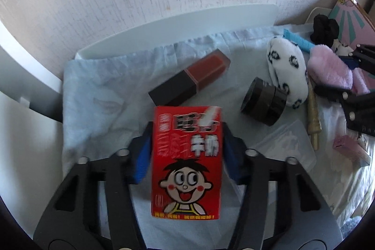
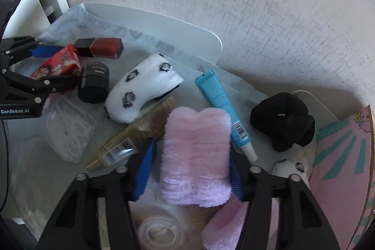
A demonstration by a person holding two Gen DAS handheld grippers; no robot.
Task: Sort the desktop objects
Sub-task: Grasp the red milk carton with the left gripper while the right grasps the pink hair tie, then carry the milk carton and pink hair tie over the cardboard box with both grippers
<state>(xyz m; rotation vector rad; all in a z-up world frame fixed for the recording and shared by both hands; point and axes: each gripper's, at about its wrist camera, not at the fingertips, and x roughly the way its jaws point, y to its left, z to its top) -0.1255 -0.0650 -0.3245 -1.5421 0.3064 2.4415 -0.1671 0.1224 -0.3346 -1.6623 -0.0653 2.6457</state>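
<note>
Gripping a red milk carton (image 1: pixel 186 161) between its blue pads, the left gripper (image 1: pixel 186 151) is standing about half closed, its jaws pressing on the carton's two sides over the pale blue cloth (image 1: pixel 98 95) that is covering the desk. Going rightward from there, a red-and-black lipstick box (image 1: pixel 189 76) is lying at about twelve o'clock from the carton, a black jar (image 1: pixel 264 102) is sitting on its side at about two o'clock, and a white spotted plush pouch (image 1: pixel 288 72) is resting just beyond the jar. Further right, the right gripper (image 2: pixel 191 156) is likewise standing about half closed, squeezing a fluffy pink cloth (image 2: pixel 195 156) that is bulging between its pads. A wooden comb (image 2: pixel 143 123) is lying at ten o'clock from that pink cloth, a blue tube (image 2: pixel 222 107) is running along its edge at one o'clock, and a black scrunchie (image 2: pixel 283 121) is sitting at about two o'clock, near a pink box (image 2: pixel 344 156). I am judging this as the pick-up step, both hands taking one item each from the pile. The next move is calling for a straight lift clear of the neighbours, keeping the carton from slipping and the soft cloth from dragging the tube or comb, then carrying each to its place.
</note>
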